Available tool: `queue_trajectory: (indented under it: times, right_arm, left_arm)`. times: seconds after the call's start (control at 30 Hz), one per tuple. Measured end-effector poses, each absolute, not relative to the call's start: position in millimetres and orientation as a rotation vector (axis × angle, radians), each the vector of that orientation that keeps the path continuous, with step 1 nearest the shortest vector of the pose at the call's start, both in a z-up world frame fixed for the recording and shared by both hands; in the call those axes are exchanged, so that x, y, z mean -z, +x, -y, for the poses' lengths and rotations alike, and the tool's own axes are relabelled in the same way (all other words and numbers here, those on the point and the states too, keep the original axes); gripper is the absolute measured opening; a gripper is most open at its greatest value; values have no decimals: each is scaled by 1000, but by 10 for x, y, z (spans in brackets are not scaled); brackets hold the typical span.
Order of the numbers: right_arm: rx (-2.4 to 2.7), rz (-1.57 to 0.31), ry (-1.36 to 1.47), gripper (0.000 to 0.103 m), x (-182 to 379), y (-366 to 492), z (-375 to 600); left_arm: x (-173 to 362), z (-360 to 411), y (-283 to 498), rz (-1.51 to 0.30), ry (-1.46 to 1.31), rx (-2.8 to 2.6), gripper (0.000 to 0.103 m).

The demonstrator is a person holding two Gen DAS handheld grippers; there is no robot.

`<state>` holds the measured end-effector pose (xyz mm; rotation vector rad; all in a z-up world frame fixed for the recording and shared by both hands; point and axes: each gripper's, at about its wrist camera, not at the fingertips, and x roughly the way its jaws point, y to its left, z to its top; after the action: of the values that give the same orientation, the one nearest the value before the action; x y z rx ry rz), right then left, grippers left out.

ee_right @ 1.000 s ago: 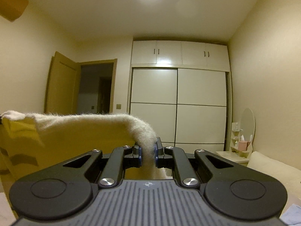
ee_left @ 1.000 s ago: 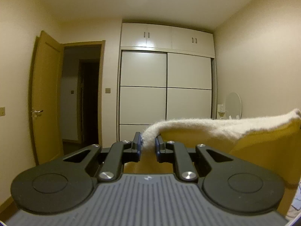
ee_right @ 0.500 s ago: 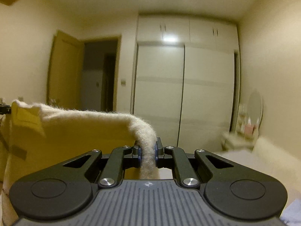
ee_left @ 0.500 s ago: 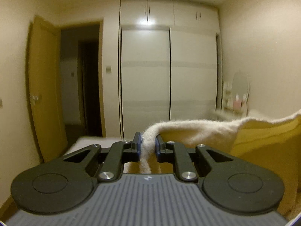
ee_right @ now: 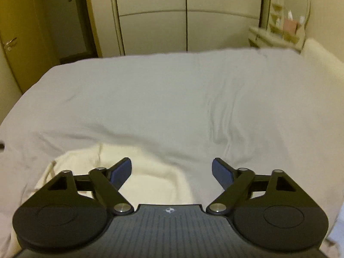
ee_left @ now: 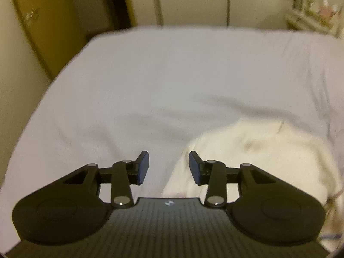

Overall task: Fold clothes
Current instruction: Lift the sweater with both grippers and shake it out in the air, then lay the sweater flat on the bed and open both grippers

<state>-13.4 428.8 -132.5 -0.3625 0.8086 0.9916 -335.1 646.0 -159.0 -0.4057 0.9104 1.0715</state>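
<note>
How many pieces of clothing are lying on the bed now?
1: a cream fleece garment lies on the white bed sheet, near its front edge, below both grippers. Others may be hidden outside the views.

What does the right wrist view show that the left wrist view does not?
Only the right wrist view: a door handle, an oval mirror, and the right gripper, jaws opening, nothing gripped. Only the left wrist view: the left gripper, jaws opening, nothing gripped. Both: the cream garment lying on the white bed, and the wardrobe.
</note>
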Motion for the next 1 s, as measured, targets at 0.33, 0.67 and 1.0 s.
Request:
queue_trajectory:
  times: [0.33, 0.67, 1.0]
  right_arm:
    - [-900, -1244, -328, 83, 2387, -723, -3290]
    - [-779, -1371, -322, 83, 2252, -1573, -2732]
    - [-727, -1339, -328, 85, 2132, -2133, -2696]
  left_arm:
    - [2537, -5361, -4665, -1182, -794, -992, 43]
    - [3039, -4649, -4591, -1339, -676, -749, 48]
    - [3168, -4640, -4660, -1317, -607, -652, 32]
